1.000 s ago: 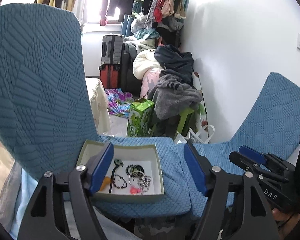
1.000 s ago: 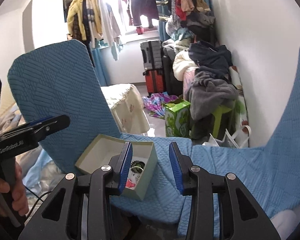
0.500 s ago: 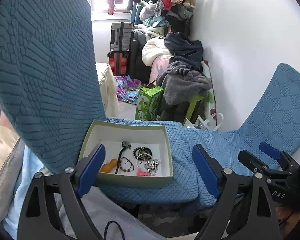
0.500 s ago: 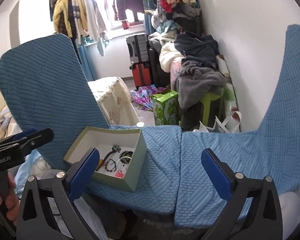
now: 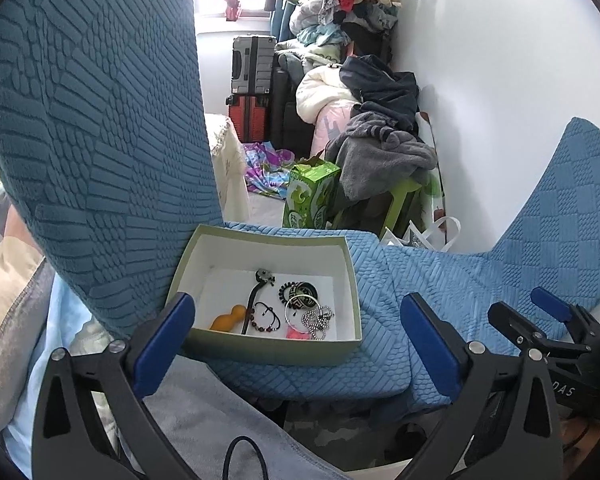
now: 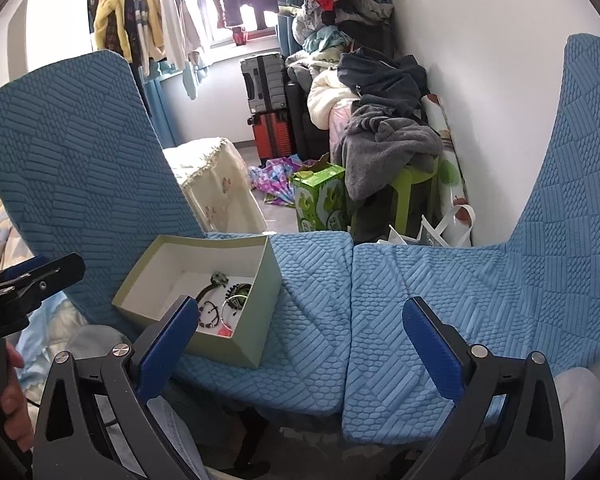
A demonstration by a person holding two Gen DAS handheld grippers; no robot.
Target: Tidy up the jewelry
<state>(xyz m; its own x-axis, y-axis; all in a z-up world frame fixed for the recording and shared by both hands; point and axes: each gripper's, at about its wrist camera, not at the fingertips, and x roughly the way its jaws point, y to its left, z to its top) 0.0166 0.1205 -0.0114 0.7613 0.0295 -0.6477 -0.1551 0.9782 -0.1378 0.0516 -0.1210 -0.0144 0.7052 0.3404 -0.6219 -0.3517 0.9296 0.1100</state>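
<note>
Both hand-held grippers, left (image 5: 296,344) and right (image 6: 296,344), gape wide and empty; enter the box (image 5: 274,350) vertically, pinching one piece from the seemingly tangled jewelry (image 5: 296,308).

The left tool (image 5: 296,340) is held low at the near edge, with its two blue fingers (image 5: 162,338) spread wide apart. Nothing is held between them. The right tool (image 6: 298,344) is held the same way, low and level, with its blue fingers (image 6: 432,350) also spread wide and nothing gripped. The two tools are held side by side, each seen at the edge of the other's view. The left tool's handle is wrapped by the person's left hand (image 6: 8,396), seen at the bottom left of the right wrist view. The right hand is mostly hidden.
</note>
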